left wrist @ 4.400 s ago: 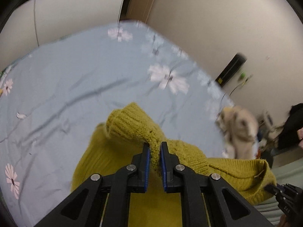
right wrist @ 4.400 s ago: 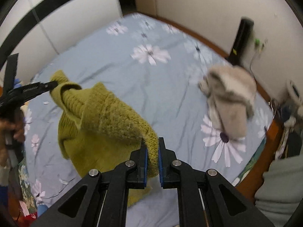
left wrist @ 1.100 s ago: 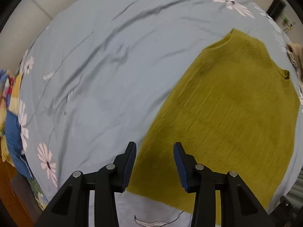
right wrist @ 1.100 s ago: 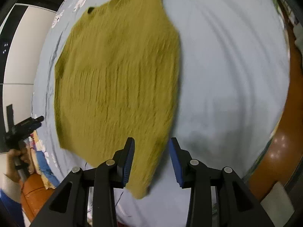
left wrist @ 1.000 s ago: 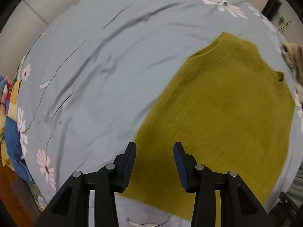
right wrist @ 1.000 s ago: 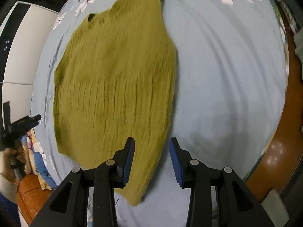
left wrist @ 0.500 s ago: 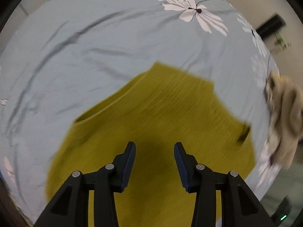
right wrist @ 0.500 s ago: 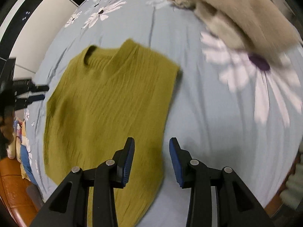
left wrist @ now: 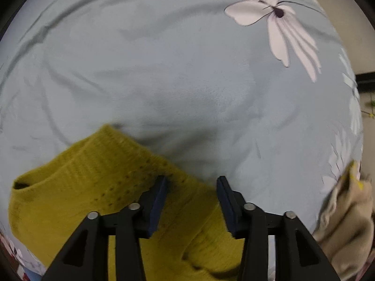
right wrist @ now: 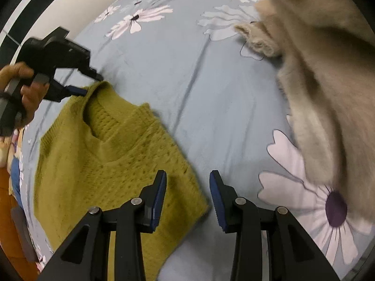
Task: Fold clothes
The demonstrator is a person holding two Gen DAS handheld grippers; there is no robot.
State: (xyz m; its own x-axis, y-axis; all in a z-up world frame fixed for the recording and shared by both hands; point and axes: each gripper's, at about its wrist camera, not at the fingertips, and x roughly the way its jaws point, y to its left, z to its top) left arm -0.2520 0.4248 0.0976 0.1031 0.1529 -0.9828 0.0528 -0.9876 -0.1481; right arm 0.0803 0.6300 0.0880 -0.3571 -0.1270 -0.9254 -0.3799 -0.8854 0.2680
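Grey-blue flowered bedsheet [left wrist: 187, 82], white wall [right wrist: 77, 2] beyond

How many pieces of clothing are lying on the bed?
2: a yellow knitted vest flat near the left side, and a beige garment heaped at the right. Others may lie out of view.

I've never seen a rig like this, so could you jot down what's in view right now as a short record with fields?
Surface: grey-blue bedsheet printed with white flowers
Main garment: mustard-yellow knitted vest, lying flat, neckline away from the cameras
Other garment: beige fuzzy garment, heaped beside the vest, apart from it
Left gripper: above one shoulder of the vest, fingers opening, not gripping it
Right gripper: above the other shoulder edge, fingers apart, holding nothing
Person: a hand holds the left gripper's handle
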